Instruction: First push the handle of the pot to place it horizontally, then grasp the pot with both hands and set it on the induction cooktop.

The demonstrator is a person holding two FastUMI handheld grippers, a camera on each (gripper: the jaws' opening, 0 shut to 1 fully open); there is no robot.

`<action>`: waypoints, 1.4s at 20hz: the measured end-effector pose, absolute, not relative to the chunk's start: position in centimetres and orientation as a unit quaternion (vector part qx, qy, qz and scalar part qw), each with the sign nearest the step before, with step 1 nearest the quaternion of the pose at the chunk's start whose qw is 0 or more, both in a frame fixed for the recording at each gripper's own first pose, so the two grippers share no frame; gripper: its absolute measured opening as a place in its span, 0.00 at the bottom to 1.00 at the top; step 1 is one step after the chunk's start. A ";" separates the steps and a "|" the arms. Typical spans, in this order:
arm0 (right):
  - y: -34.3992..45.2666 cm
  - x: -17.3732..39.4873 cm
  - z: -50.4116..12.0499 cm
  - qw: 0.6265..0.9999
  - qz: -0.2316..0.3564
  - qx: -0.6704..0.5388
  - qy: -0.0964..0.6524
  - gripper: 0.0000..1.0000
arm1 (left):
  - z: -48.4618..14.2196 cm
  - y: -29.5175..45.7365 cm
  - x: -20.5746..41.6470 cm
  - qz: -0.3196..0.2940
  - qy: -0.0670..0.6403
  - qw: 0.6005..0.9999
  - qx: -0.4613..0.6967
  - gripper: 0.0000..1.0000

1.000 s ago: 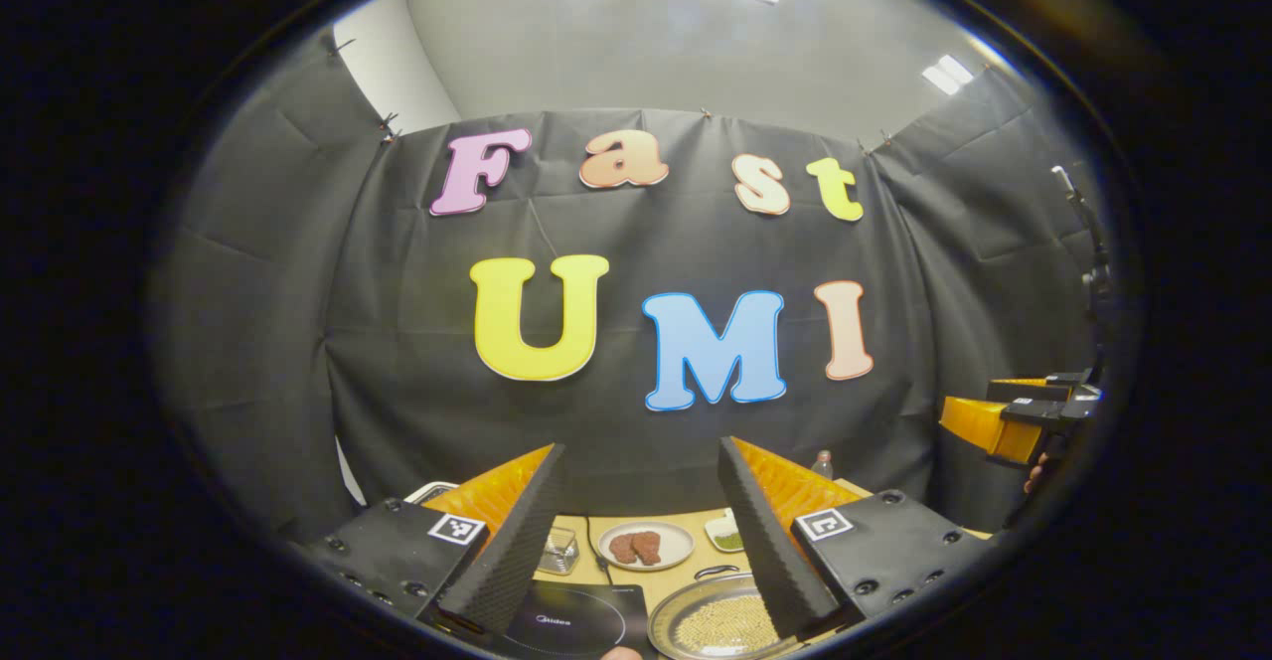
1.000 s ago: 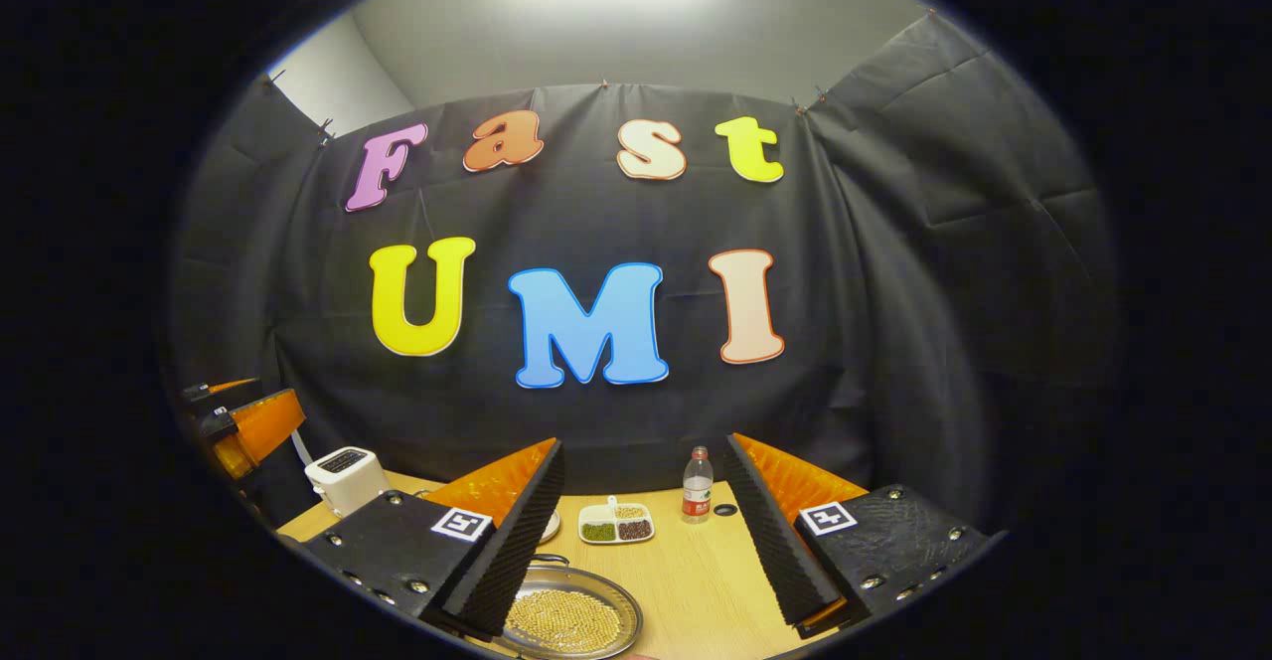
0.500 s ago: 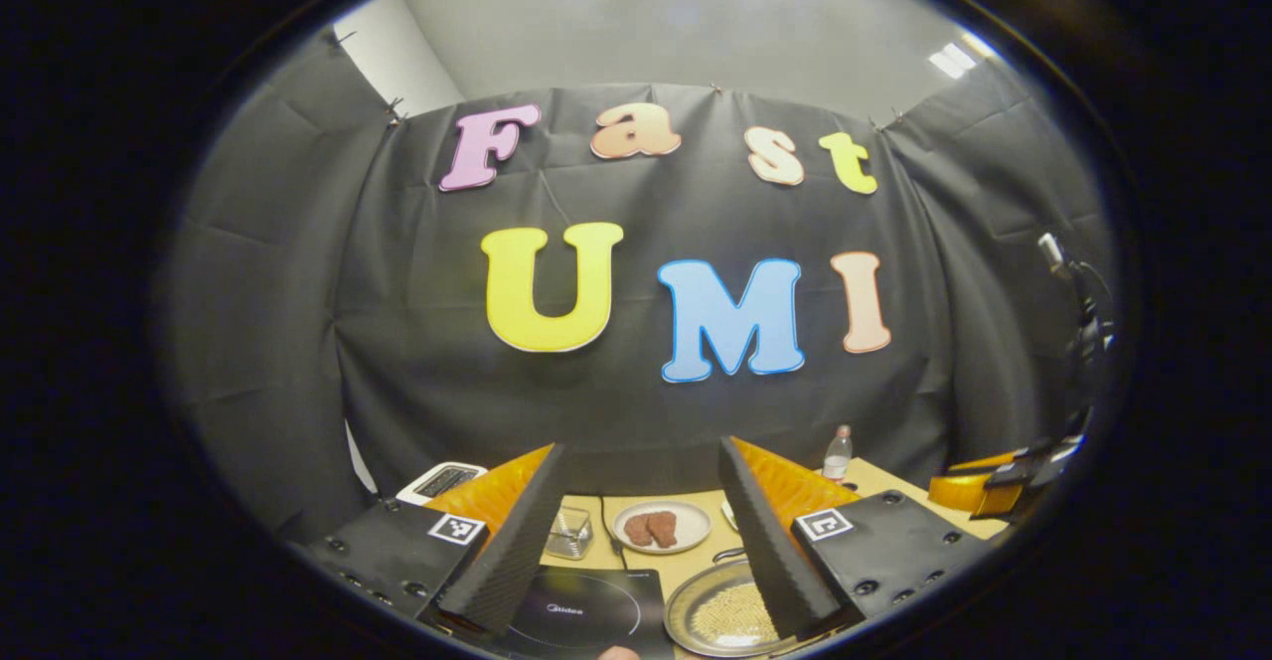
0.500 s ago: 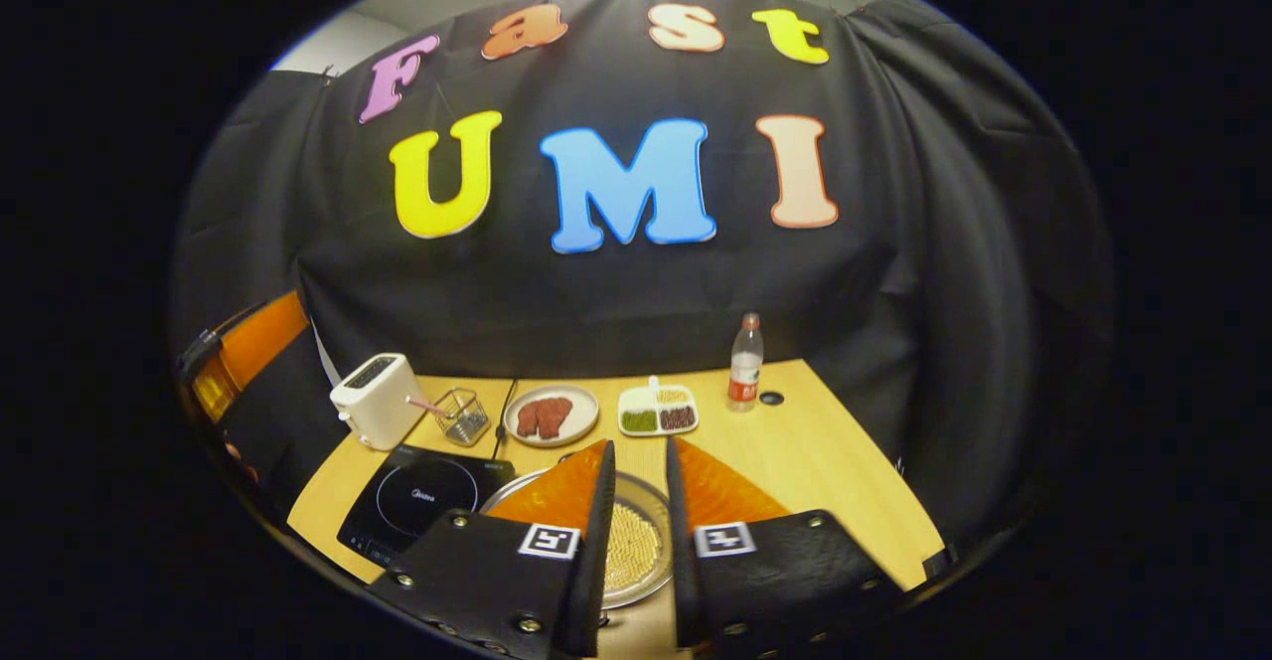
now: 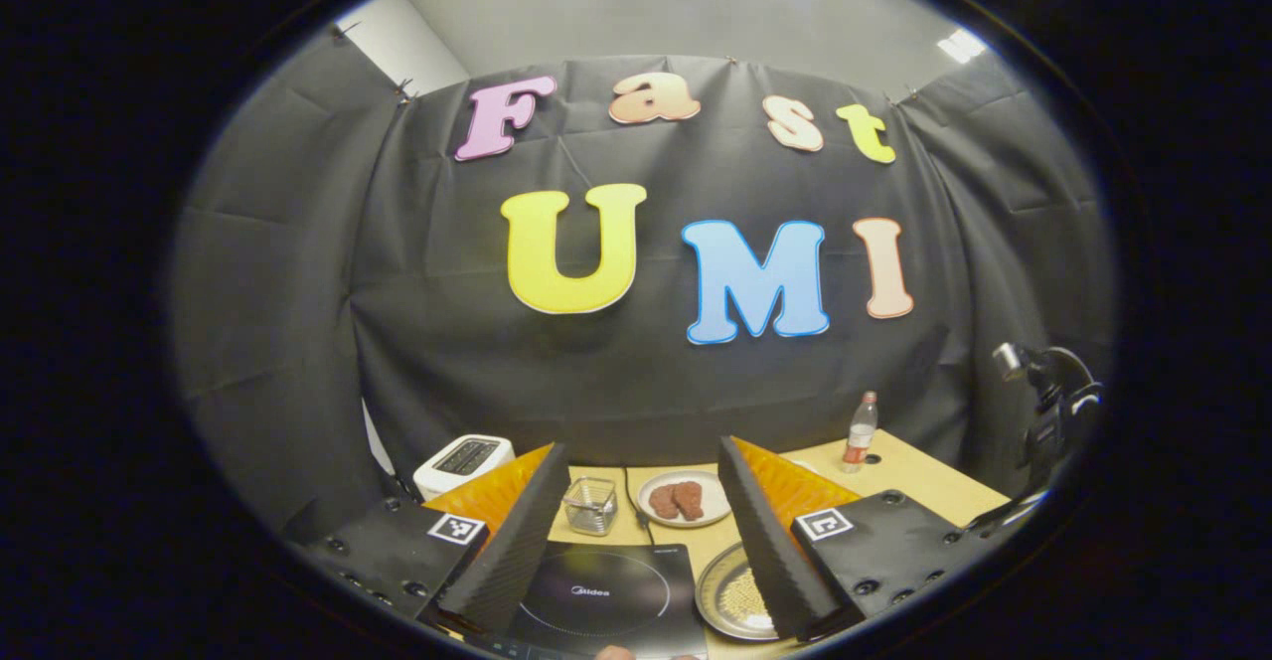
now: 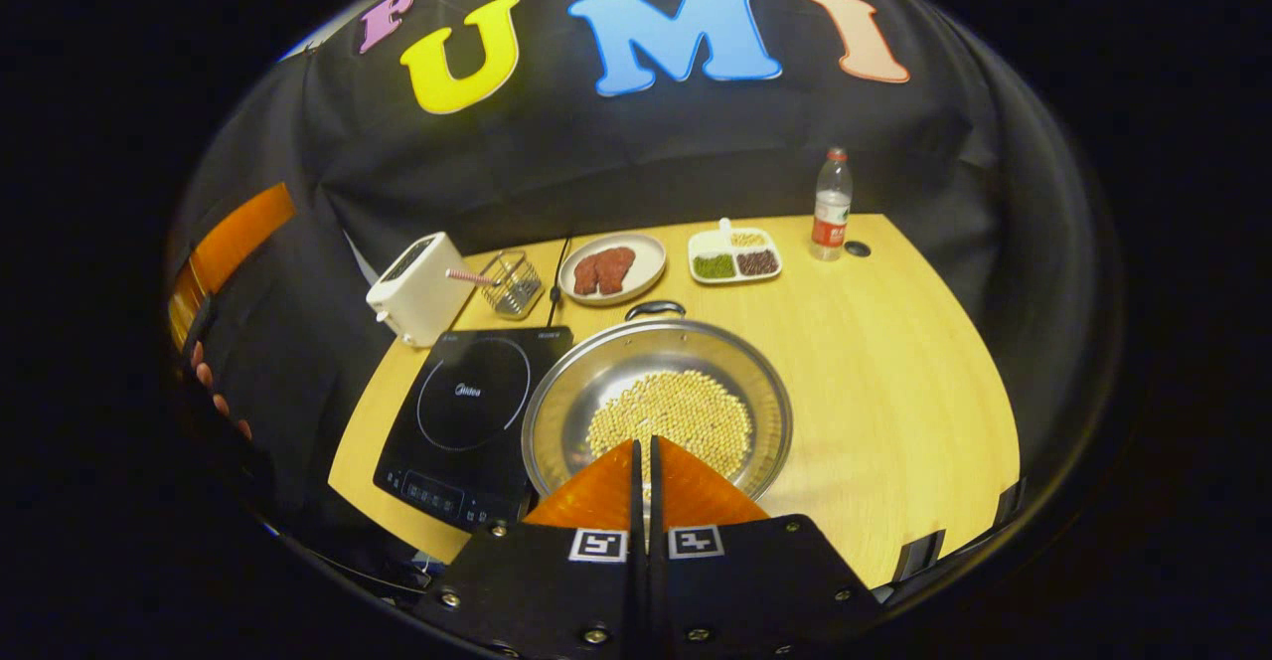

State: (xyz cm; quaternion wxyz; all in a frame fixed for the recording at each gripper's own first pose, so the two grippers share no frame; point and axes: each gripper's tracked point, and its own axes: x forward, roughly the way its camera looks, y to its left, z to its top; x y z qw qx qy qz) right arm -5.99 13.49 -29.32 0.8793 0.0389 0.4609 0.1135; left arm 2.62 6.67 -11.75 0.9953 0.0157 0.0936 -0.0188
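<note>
Pot (image 6: 658, 410) sits on tabletop (image 6: 894, 362) just beside induction cooktop (image 6: 477, 412), far handle (image 6: 655, 309) unturned; right gripper (image 6: 644, 461), fingers pressed together, hovers over near rim, seemingly set for pushing; left gripper (image 5: 636, 521), fingers spread, waits above cooktop.

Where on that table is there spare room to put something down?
The widest bare wood lies right of the pot, below the bottle. The back left is crowded: toaster, wire basket, meat plate, divided dish, cooktop.
</note>
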 end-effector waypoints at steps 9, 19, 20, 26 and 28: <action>18.7 -12.8 -37.1 0.771 0.174 0.093 0.606 0.01 | -13.0 8.9 1.9 0.001 0.108 0.994 0.009 0.95; 18.8 -12.4 -40.9 0.755 0.132 0.175 0.618 0.01 | -13.8 9.3 0.7 0.007 0.124 0.992 0.014 1.00; 18.7 -12.3 -41.0 0.753 0.128 0.186 0.618 0.01 | -13.9 9.2 0.6 0.006 0.124 0.992 0.014 0.98; 16.5 -12.3 -41.0 0.757 0.115 0.193 0.614 0.01 | -14.5 7.5 0.7 -0.006 0.129 0.992 0.013 0.98; 15.5 -12.1 -41.0 0.760 0.109 0.187 0.613 0.01 | -14.6 6.9 0.9 -0.011 0.132 0.991 0.012 1.00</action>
